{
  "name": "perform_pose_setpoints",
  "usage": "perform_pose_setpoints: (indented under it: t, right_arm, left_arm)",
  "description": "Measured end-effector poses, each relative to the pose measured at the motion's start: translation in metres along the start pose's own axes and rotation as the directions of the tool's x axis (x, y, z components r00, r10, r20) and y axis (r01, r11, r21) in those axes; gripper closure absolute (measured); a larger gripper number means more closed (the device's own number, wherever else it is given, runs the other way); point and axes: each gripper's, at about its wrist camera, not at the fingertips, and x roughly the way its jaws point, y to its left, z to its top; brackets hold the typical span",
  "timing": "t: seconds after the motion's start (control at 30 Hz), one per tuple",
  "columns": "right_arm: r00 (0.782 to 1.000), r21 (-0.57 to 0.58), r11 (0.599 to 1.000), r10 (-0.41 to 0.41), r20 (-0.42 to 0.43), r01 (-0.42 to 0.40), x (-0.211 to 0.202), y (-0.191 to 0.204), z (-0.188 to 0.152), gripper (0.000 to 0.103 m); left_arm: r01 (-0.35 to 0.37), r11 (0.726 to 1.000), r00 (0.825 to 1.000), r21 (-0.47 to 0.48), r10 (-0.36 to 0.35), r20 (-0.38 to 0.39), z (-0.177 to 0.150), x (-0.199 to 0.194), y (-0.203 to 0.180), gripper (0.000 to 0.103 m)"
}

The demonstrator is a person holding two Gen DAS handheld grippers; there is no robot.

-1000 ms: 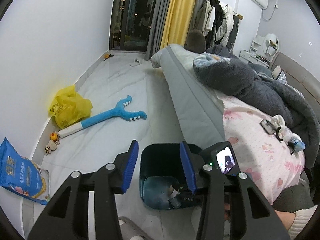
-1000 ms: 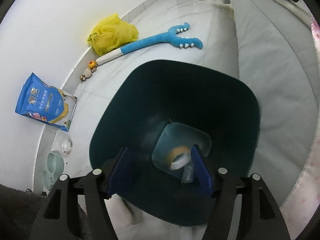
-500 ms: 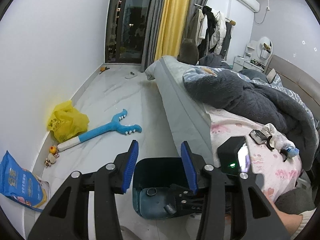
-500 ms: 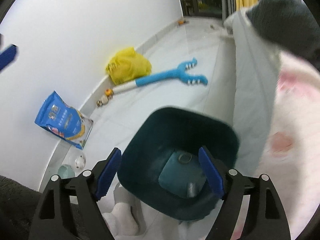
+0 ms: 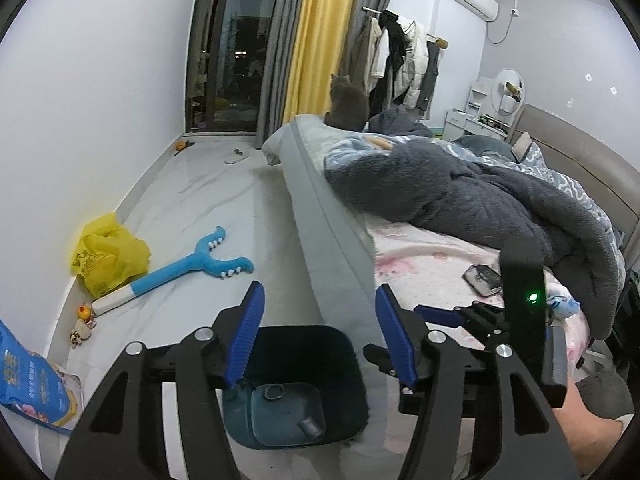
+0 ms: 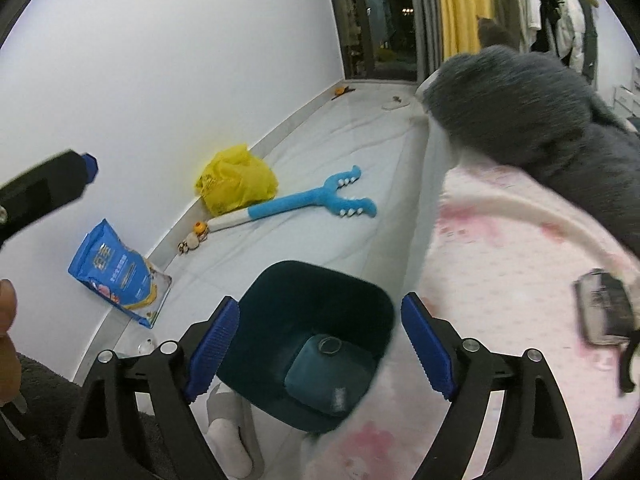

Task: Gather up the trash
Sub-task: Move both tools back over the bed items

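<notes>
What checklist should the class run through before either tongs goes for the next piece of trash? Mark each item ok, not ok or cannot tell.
1. Left tongs open and holding nothing: ok.
2. Right tongs open and holding nothing: ok.
3. Dark bin upright on the floor beside the bed, mouth unobstructed: ok.
4. Room left in the bin: ok; only a ring-shaped piece and a small grey piece lie at the bottom.
5. Next target chosen: cannot tell; small items lie on the pink sheet, but which are trash is unclear.
6. Cat far from the work area: ok.
</notes>
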Motion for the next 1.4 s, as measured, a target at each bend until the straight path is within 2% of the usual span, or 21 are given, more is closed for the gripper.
perform_pose_setpoints:
  t: [0.2,0.5,0.67,0.9,1.07,1.33,1.4]
  right_arm:
    - [0.999,0.008,1.000,-0.029,0.035,0.029,-0.029,-0.021,0.000,0.019]
    - [0.994,-0.044,0.996,-0.079,0.070,0.082,-0.082,-0.055,-0.005,0.019]
    - [0.987,-0.084,0.985,-0.143,0.071,0.149,-0.106,-0.073,-0.013,0.019]
    - [0.987,-0.159,0.974,-0.157,0.032,0.160,-0.132,-0.098,-0.025,0.019]
    - [0.989,-0.172,0.974,-0.150,0.007,0.149,-0.154,-0.120,-0.039,0.025]
    - [0.987,-0.182,0.971,-0.161,-0.027,0.153,-0.181,-0.156,-0.062,0.043]
    - [0.986,-0.181,0.971,-0.165,-0.040,0.155,-0.184,-0.166,-0.068,0.045]
  left_arm:
    - [0.033,0.999,0.999,0.021,-0.033,-0.003,0.003,0.007,-0.024,0.038]
    - [0.087,0.995,0.996,0.038,-0.086,-0.013,0.006,0.016,-0.058,0.034]
    - [0.106,0.993,0.994,0.056,-0.105,-0.019,0.007,0.020,-0.077,0.031]
    - [0.149,0.986,0.988,0.074,-0.146,-0.039,0.006,0.030,-0.104,0.030]
    - [0.179,0.980,0.983,0.090,-0.175,-0.053,0.005,0.037,-0.124,0.028]
    - [0.225,0.967,0.973,0.119,-0.216,-0.085,-0.001,0.052,-0.160,0.028]
    - [0.236,0.964,0.970,0.124,-0.226,-0.094,-0.002,0.055,-0.168,0.028]
